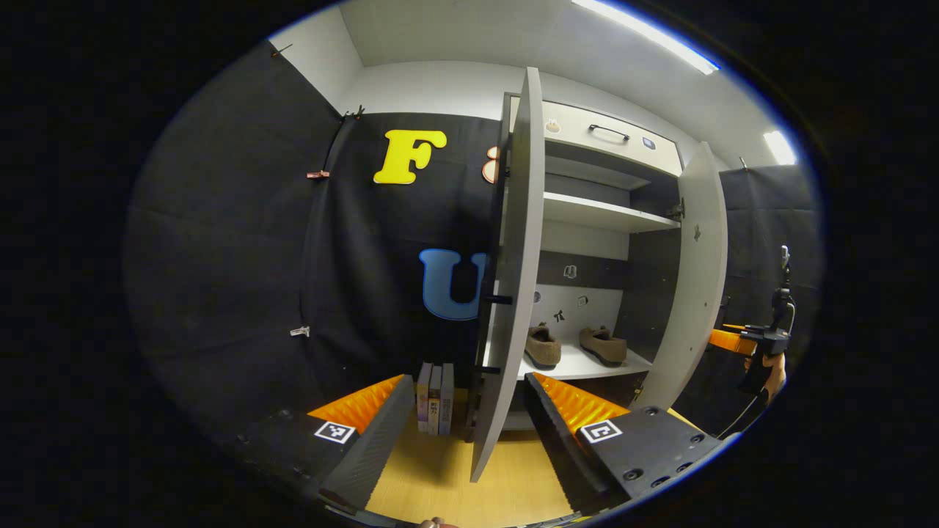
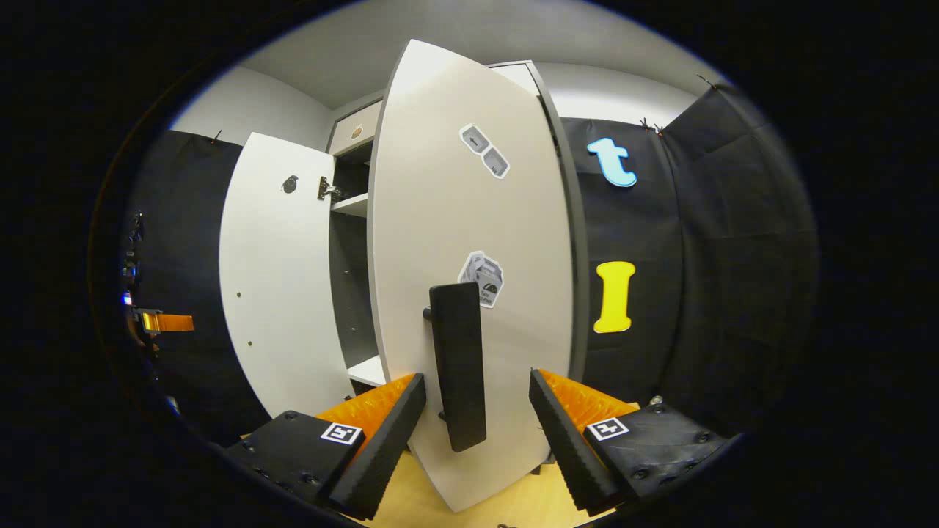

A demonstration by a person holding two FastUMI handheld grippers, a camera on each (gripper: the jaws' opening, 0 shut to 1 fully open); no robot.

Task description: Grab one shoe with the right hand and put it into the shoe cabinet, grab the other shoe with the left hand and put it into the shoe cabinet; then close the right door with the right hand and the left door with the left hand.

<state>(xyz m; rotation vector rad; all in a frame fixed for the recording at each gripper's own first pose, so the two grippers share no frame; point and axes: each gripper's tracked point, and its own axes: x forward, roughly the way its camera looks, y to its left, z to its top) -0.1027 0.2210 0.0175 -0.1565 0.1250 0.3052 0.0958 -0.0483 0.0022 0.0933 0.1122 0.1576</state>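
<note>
I see my left gripper wide around the left door's edge; my right gripper straddles the right door's handle, wide.

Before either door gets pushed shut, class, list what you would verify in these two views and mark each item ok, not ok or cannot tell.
1. Both shoes on the cabinet shelf: ok.
2. Shoes clear of the doors' swing: cannot tell.
3. Right gripper open, straddling the right door's handle: ok.
4. Left gripper open, straddling the left door's edge: ok.
5. Doors closed: not ok, both open.
</note>
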